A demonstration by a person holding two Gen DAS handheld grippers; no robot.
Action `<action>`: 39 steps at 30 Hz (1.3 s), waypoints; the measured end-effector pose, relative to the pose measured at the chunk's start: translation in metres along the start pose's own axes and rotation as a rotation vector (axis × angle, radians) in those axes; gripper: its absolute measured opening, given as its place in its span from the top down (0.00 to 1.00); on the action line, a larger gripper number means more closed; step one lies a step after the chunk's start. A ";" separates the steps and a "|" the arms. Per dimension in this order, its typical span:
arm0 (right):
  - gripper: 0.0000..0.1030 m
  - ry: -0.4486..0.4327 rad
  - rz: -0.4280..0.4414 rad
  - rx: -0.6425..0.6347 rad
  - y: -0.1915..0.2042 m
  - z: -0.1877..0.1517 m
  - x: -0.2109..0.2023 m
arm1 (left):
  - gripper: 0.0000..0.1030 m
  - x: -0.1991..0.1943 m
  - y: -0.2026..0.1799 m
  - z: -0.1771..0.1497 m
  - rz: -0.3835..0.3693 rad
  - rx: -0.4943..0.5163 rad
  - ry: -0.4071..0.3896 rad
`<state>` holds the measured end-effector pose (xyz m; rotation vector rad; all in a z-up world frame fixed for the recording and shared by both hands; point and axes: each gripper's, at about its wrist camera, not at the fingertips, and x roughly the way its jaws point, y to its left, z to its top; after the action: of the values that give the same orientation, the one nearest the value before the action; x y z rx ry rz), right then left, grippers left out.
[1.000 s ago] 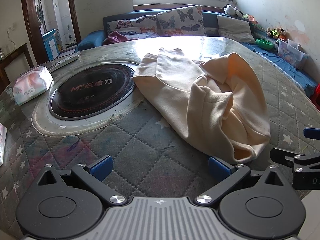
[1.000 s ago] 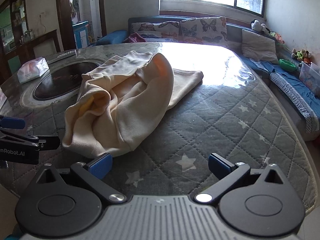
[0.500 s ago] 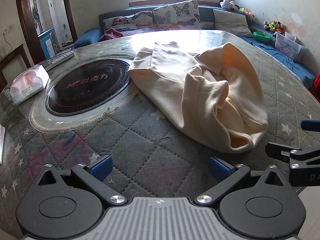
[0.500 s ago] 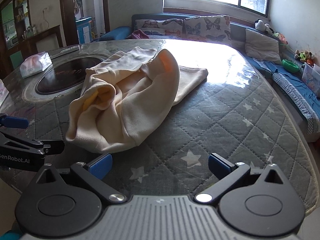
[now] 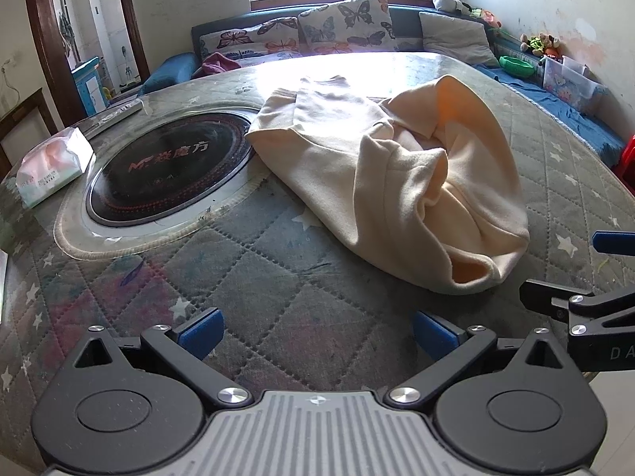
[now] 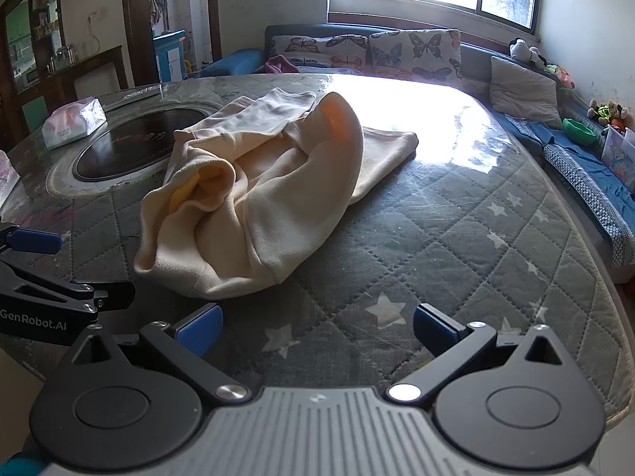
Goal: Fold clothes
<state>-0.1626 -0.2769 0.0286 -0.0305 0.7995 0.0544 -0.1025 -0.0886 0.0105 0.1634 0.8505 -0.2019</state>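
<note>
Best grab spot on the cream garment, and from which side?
Judging by its pose, take the cream garment at the near rolled hem opening, coming low from the table's near edge. That lip stands up off the quilted cover, so a finger could slide under. Both claws are open and empty.

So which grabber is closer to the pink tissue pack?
Left. The left gripper sits over the table's near edge on the side where the tissue pack lies. The right gripper is further over, past the cream garment.

Left gripper (image 5: 316,328): black linkage arms, blue fingertip pads, silver screws, ribbed grey housing. Right gripper (image 6: 317,327): identical build. White "GenRobot.AI" lettering on the black body.
</note>
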 end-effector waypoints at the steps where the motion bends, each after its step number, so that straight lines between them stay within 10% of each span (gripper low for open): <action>1: 0.00 0.002 0.000 0.000 0.000 0.000 0.000 | 0.00 0.000 0.000 0.000 0.000 0.000 0.000; 39: 0.00 0.025 0.013 -0.018 0.005 0.002 0.007 | 0.00 0.005 -0.003 0.001 -0.007 0.016 0.018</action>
<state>-0.1571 -0.2714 0.0250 -0.0432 0.8239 0.0737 -0.0993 -0.0923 0.0074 0.1773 0.8680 -0.2145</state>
